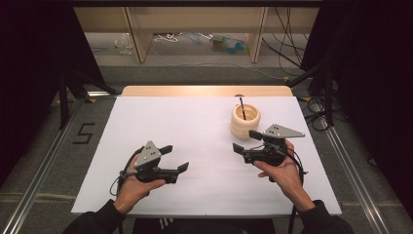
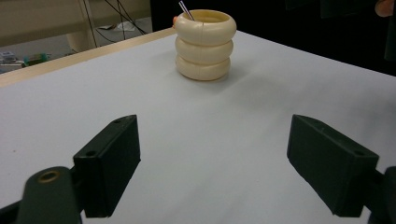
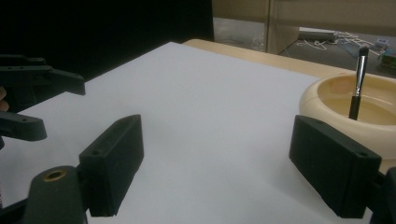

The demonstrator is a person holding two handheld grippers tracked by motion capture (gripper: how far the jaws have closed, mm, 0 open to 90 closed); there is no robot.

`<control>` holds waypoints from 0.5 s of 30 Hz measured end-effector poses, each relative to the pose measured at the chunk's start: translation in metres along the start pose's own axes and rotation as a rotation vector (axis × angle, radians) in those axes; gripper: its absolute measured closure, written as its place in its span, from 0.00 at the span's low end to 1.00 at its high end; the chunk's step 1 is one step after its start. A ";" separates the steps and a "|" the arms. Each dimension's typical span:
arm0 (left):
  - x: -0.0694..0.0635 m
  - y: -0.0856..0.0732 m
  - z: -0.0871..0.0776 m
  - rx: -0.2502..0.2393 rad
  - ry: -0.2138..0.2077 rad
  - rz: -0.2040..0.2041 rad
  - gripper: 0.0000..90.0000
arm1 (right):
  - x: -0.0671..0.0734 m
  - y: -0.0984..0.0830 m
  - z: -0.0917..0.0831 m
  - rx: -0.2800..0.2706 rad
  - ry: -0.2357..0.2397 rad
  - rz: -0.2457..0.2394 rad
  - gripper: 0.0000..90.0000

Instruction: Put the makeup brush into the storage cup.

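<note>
From the high view, both hands sit low over the white surface [image 1: 195, 146]. The left tongs [image 1: 176, 158] are spread wide and hold nothing, pointing right toward the middle. The right tongs [image 1: 247, 141] are also wide open and empty, pointing left, and they're just beside the cream ringed holder [image 1: 245, 122], which stands upright toward the far right of the surface with a dark brush [image 1: 241, 107] standing in it. My guess is this is the approach step, nothing grabbed yet.

The left gripper view looks across bare surface at the holder [image 2: 204, 44], well apart from its jaws, brush tip [image 2: 183, 7] poking out the top.

In the right gripper view the holder [image 3: 327, 95] is right by the right-hand jaw, and the brush [image 3: 358, 79] leans up out of the bowl. The left tongs [image 3: 32, 100] show farther off. The next move probably needs the right hand to lift and turn toward the brush handle, then close gently so the holder doesn't tip.
</note>
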State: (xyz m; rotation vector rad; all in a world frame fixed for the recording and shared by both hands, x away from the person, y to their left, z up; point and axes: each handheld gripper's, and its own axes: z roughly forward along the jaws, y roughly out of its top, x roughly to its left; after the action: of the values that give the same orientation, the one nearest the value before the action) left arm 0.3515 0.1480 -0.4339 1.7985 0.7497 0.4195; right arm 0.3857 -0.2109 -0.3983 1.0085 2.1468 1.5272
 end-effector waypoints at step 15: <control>0.000 0.000 0.000 0.007 0.007 -0.010 0.19 | 0.006 -0.014 -0.005 0.000 0.015 0.001 0.19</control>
State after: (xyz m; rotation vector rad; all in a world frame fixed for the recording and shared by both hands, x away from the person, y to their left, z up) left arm 0.3514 0.1479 -0.4344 1.7998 0.7648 0.4173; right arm 0.3738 -0.2129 -0.4084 1.0009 2.1567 1.5407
